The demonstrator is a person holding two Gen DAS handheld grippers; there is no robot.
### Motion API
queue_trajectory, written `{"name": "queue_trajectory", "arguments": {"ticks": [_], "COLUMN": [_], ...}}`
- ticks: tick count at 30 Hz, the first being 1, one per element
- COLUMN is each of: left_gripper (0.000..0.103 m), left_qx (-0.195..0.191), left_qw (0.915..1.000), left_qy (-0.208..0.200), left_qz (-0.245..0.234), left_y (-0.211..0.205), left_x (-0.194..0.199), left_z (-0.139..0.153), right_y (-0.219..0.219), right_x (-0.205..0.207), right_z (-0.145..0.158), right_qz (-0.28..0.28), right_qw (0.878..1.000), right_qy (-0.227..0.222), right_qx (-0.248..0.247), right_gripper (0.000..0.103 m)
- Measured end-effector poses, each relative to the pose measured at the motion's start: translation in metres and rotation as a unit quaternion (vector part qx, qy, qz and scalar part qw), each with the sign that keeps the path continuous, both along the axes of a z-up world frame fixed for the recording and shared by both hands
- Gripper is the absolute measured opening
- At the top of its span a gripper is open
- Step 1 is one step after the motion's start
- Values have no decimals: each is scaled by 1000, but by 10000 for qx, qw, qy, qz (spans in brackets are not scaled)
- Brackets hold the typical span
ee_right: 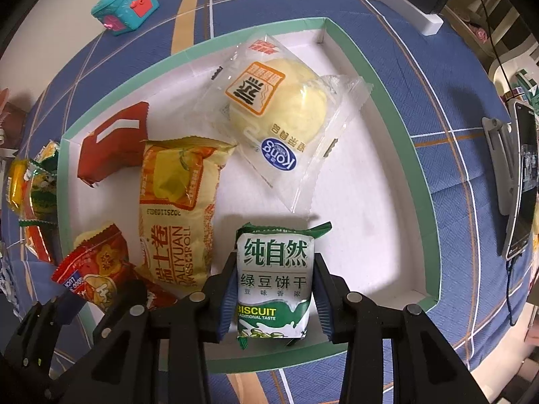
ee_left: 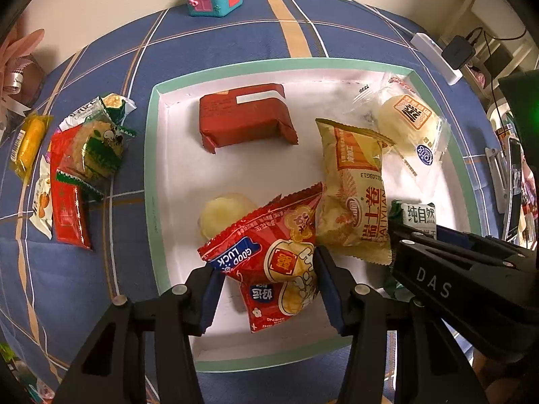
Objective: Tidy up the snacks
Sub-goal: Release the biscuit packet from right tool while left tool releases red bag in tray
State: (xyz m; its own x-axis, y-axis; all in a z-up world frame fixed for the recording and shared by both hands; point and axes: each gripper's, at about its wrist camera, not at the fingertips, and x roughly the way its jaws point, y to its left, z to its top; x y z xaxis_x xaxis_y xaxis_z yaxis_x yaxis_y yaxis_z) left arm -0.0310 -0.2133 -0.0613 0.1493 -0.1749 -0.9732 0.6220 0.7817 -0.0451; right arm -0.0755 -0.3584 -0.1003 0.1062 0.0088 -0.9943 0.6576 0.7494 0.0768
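Two grippers over a green-rimmed tray (ee_left: 153,155) on a blue plaid table (ee_left: 235,30). Right gripper (ee_right: 273,289) clamped on a green biscuit pack (ee_right: 273,269), held upright above the tray's near edge. Left gripper (ee_left: 267,286) with jaws apart either side of a red Good Luck packet (ee_left: 269,256) lying in the tray; contact not clear. Likely light, crinkly and slippery film, brittle contents; best pinched gently across the flat middle, not the sealed ends. Counted in the tray: one red foil block (ee_left: 246,118), one Swiss roll bag (ee_left: 353,195), one clear-wrapped bun (ee_left: 407,124), one pale pastry (ee_left: 222,215), plus the red packet. Several more snacks heaped left of the tray (ee_left: 84,155), too overlapped to count.
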Motion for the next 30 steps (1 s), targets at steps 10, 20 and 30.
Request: {"name": "queue_trajectory", "arguments": {"ticks": [10, 20, 30], "left_gripper": [70, 82, 89], "left_qx": [52, -55, -311], "left_qw": [10000, 9994, 9969], "left_qy": [-58, -276, -484], "left_qz": [59, 215, 541], "left_y": [1, 5, 19], "left_x": [6, 10, 20], "left_z": [5, 26, 49], "right_y": [-10, -12, -4], "right_x": [-1, -2, -7], "right_z": [0, 29, 70], "right_qz": [-35, -127, -143], "right_qw": [10000, 9993, 9965], "right_qy": [18, -176, -579], "right_qx": [-38, -317, -593], "right_gripper": [69, 75, 75]}}
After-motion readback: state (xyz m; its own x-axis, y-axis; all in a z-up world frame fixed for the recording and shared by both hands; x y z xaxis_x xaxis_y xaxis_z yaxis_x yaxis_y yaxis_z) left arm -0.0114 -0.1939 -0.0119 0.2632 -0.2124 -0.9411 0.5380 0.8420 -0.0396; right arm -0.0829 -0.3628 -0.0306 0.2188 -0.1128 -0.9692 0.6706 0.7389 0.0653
